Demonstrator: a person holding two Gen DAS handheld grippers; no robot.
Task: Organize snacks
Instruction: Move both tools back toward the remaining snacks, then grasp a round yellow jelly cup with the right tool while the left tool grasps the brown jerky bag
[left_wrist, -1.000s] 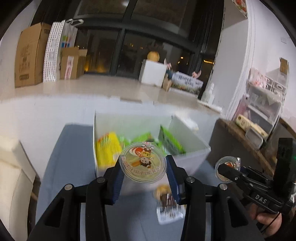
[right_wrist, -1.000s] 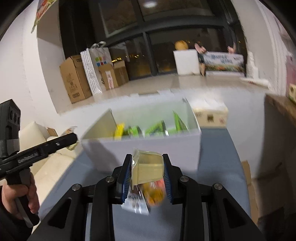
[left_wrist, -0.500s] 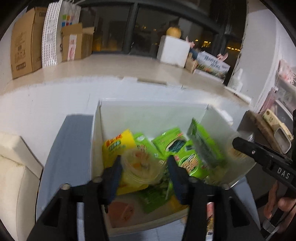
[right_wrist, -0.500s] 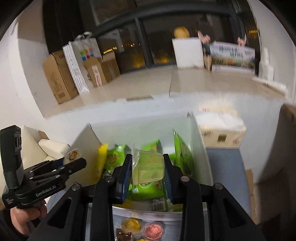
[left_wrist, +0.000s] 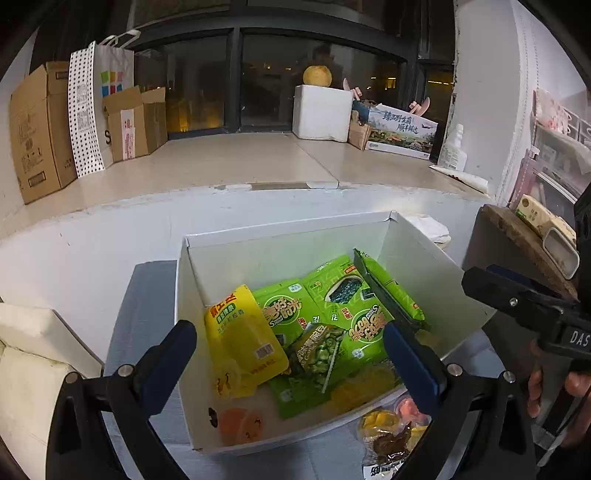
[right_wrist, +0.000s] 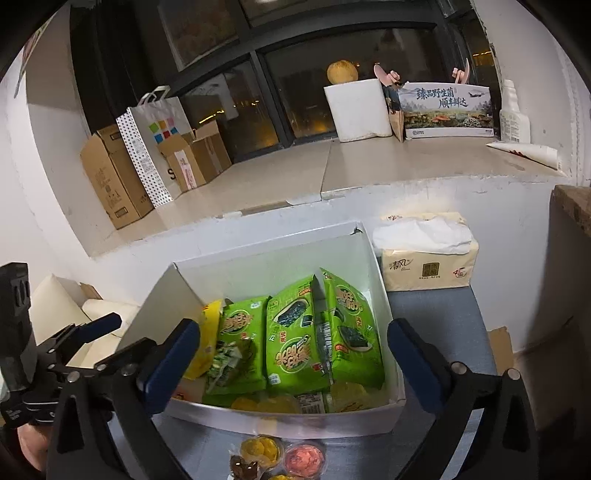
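Note:
A white box (left_wrist: 184, 295) (right_wrist: 369, 251) sits on the blue-grey table and holds several green snack bags (left_wrist: 317, 306) (right_wrist: 291, 336), a yellow pouch (left_wrist: 240, 339) and jelly cups (left_wrist: 240, 424) (right_wrist: 347, 397). My left gripper (left_wrist: 288, 354) is open and empty above the box's near-left part. My right gripper (right_wrist: 291, 354) is open and empty above the box's near side; it also shows at the right of the left wrist view (left_wrist: 517, 302). A pack of jelly cups (left_wrist: 391, 428) (right_wrist: 280, 458) lies on the table just in front of the box.
A tissue pack (right_wrist: 428, 258) stands right of the box. A dark wooden side table (left_wrist: 524, 251) is at the right. A cream cushion (left_wrist: 33, 354) lies left of the table. Cardboard boxes (left_wrist: 37, 125) and a foam box (left_wrist: 321, 110) stand on the window ledge.
Both grippers moved forward over the box and opened. The jelly cups they held have dropped into the box.

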